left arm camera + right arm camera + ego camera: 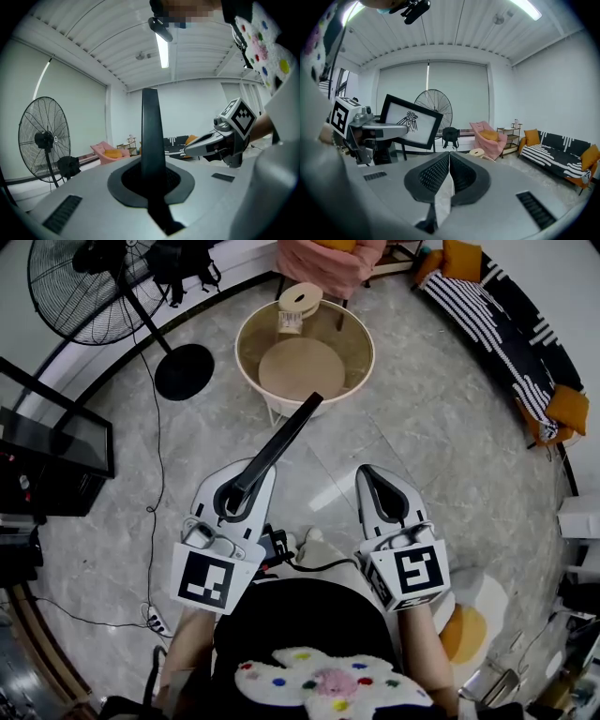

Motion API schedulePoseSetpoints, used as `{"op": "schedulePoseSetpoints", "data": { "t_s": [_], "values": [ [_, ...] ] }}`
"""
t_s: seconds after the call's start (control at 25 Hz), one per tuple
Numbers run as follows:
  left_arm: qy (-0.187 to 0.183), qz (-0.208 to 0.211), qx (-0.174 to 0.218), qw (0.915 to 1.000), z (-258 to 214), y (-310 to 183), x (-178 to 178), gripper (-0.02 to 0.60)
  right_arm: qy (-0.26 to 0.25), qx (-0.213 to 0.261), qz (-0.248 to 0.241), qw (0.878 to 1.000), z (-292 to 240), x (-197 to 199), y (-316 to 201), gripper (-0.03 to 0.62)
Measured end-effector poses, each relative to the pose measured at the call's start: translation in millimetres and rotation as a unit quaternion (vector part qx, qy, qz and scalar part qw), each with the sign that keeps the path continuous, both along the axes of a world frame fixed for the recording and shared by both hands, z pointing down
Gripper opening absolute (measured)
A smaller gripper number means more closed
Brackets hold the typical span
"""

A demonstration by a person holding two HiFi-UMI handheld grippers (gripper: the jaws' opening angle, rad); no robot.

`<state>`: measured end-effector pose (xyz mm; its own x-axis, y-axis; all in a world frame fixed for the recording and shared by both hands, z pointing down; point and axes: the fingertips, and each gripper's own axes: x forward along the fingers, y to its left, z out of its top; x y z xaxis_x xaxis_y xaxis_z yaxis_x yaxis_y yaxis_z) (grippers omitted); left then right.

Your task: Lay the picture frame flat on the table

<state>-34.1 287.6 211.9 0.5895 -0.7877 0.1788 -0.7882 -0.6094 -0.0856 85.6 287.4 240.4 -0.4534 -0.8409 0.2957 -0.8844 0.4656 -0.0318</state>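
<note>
Left tongs [234, 501] pinching picture frame [281, 442] by one edge; right tongs [380, 488] pressed together, empty. Risk: one-edge hold letting it pivot or slip short of surface [352, 334].

A lounge-like living room: ahead of the right hand-held gripper [377, 476] stand a striped sofa [489, 311] with orange cushions [461, 261], a pink armchair [328, 266], a round counter [240, 348] and a pedestal fan [80, 282].

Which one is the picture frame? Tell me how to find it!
Start at the round table on the grey floor. Just this side of it, the left gripper pinches the picture frame. It alone has a black border around a white picture of a black bird.
</note>
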Motion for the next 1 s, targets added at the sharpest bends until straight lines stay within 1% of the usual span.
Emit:
{"op": "schedulePoseSetpoints", "data": {
  "t_s": [0.12,0.28,0.48,0.6,0.84,1.0],
  "values": [
    [0.001,0.004,0.005,1.0,-1.8,0.9,-3.8,0.023,0.005,0.005,0.004,1.0,-0.7,-4.4,1.0,0.034],
    [-0.002,0.009,0.012,0.9999,-3.9,1.8,-11.7,0.023,-0.007,0.011,0.014,1.0,-6.3,-11.3,4.7,0.034],
    [0.001,0.01,0.018,0.9998,-3.7,1.3,-21.1,0.023,-0.007,0.016,0.023,1.0,-5.1,-16.9,6.9,0.034],
    [0.003,0.011,0.015,0.9998,-3.6,1.5,-23.4,0.023,-0.01,0.012,0.026,1.0,-3.9,-18.5,8.3,0.034],
    [0.002,0.012,0.019,0.9998,-5.0,-10.4,-20.8,0.023,-0.018,0.013,0.025,0.999,-2.8,-17.2,-2.3,0.032],
    [0.001,0.009,0.018,0.9998,-2.4,-27.1,-21.3,0.023,-0.008,0.008,0.016,1.0,1.7,-18.7,-19.1,0.032]
  ]
}}
